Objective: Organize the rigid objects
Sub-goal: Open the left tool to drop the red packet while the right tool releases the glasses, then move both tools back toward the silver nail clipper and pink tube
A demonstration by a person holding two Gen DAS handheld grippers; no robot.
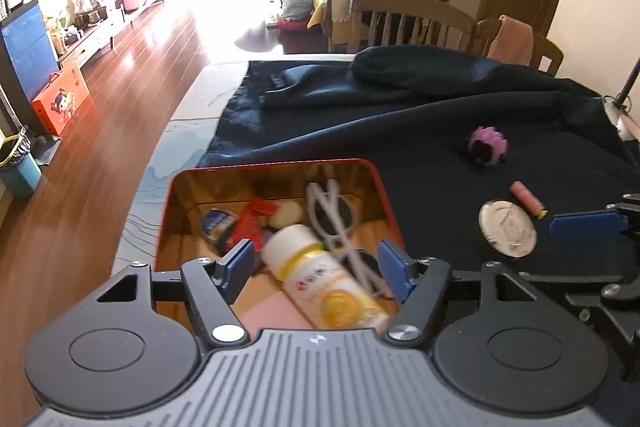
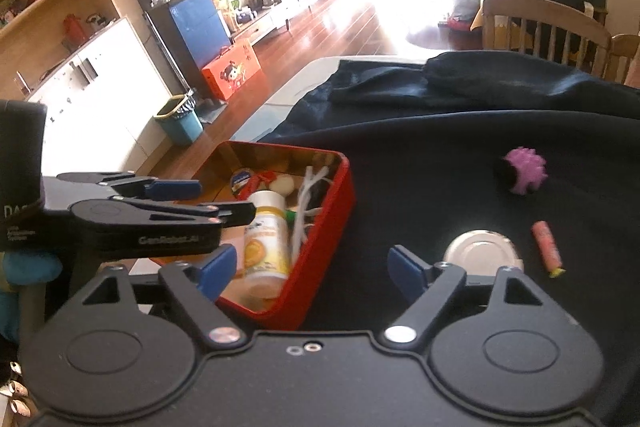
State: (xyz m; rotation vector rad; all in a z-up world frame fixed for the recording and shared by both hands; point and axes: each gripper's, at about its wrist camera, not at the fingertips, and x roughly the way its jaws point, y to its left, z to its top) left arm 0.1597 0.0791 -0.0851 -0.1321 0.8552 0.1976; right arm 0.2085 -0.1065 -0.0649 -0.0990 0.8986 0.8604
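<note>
Both sets of tongs spread apart and empty, red tin half loaded on the bench.

The left tongs (image 1: 316, 267) hang open over the red tin (image 2: 320, 227), nothing pinched; inside it lie a white bottle (image 1: 320, 279) with an orange label, a white plastic hanger thing (image 1: 336, 223) and some small bits. The right tongs (image 2: 308, 271) gape too, straddling the tin's near corner. Still out on the dark cloth (image 2: 440, 155): a round metal lid (image 2: 480, 253) at about 2 o'clock from the tin, a small pink tube (image 2: 546, 243) just beyond it, and a purple spiky ball (image 2: 526, 175) further off at 1 o'clock. I'd guess the lid's light, stiff and slippery, so pinch across its rim. The tube looks easy to grab mid-length; the ball probably rolls.
</note>
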